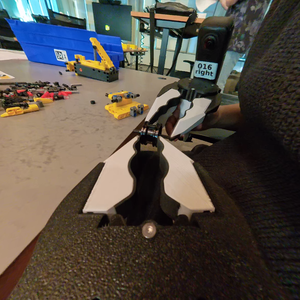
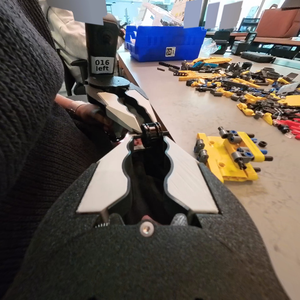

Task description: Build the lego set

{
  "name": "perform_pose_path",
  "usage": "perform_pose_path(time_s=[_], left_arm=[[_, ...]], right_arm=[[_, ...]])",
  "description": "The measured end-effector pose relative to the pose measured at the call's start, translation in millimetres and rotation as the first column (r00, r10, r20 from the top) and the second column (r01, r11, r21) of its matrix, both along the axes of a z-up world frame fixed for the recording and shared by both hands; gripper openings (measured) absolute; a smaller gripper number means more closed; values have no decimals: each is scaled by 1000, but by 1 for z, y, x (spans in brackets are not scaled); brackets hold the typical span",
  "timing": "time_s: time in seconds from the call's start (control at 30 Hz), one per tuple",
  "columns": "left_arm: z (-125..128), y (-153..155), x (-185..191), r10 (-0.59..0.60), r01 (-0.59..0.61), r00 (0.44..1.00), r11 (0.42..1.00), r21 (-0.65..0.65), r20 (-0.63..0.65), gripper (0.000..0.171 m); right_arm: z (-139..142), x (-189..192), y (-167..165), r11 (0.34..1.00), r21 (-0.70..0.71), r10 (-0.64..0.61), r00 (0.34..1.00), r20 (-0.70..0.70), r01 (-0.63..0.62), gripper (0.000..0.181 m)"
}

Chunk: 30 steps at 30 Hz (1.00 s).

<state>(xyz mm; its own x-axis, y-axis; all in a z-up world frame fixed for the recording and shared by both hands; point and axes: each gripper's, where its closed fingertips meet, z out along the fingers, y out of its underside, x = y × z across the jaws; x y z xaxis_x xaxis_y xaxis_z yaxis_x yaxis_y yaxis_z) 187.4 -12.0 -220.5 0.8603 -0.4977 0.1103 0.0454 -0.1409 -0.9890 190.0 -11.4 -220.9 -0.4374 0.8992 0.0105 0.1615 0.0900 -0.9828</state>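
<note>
Both grippers meet just off the near bench (image 1: 48, 162) edge, over the person's lap. Left gripper (image 1: 149, 138): fingers closed on a small black pulley-like wheel piece (image 1: 150, 132) with a thin black axle through it. Right gripper (image 2: 150, 139): fingers appear closed on the same piece from the opposite side.

Judgement: keep the two grips coaxial with the axle; any twist would likely cock the wheel.

On the bench just beyond, a small yellow sub-assembly (image 1: 125, 105) with grey and blue connectors. Further, loose parts (image 2: 243, 90) scattered. At the far edge, a blue bin (image 2: 165, 42); contents not resolvable, except some pale cardboard showing above the rim.
</note>
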Motion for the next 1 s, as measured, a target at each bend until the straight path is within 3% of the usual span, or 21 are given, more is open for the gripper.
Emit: perform_pose_path(time_s=[0.63,1.0], left_arm=[[1,7,-7,29,-27,998,999,-35,49,19],[3,8,-7,41,-35,993,998,-57,108,18]], right_arm=[[0,-6,6,999,10,-50,999,3,50,35],[2,-7,7,996,-88,-29,999,39,32,35]])
